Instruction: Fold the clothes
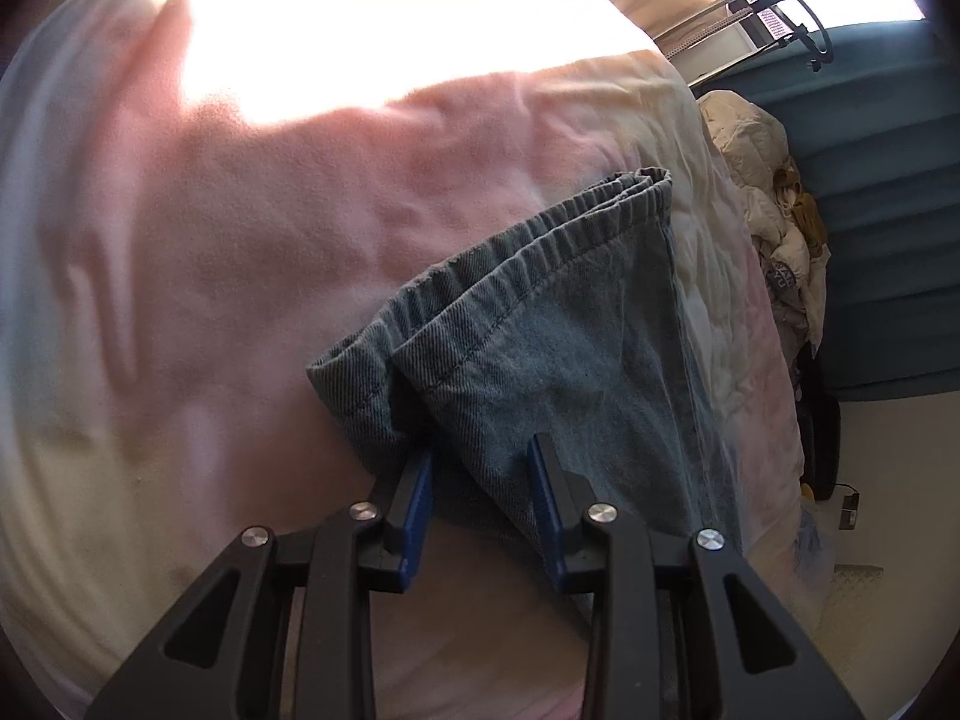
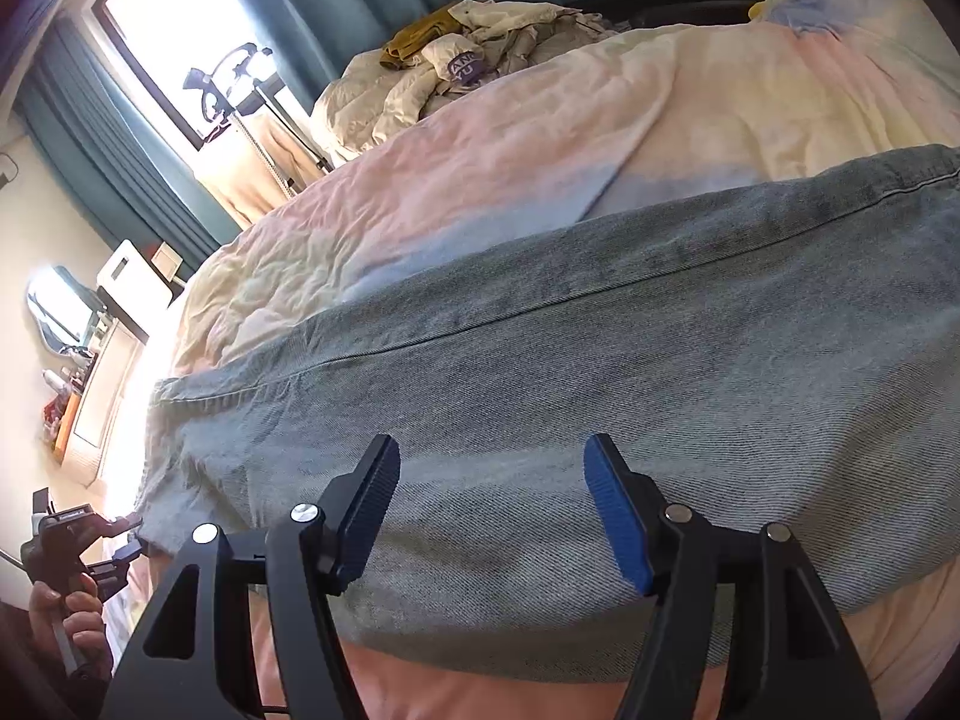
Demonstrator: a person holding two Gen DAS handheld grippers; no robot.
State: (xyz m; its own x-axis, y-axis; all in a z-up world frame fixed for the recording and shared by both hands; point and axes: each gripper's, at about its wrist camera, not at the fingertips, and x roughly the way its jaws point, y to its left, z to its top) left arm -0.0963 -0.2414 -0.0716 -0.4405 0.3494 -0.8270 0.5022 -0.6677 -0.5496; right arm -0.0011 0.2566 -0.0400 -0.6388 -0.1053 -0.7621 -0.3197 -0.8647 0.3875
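Here: denim trousers [image 2: 600, 396] lie flat on bed [image 2: 480, 180], long axis across right wrist view, elastic waistband [image 1: 528, 252] end toward left claw [image 1: 483, 468]. Left claw fingers apart, straddling waistband corner; grip unclear. Right claw [image 2: 492, 498] released, spread wide over mid-leg cloth. Heap of pale clothes [image 2: 480, 60] at bed's far side; purple patch there reads partly "AN / YU", rest hidden. Trouser hem cut off at frame edge.

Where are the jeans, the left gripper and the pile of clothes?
jeans [image 2: 600, 360]: right wrist view, leg panel near seam.
left gripper [image 1: 483, 468]: left wrist view, gap between open fingers at waistband.
pile of clothes [image 2: 480, 54]: right wrist view, crumpled middle.
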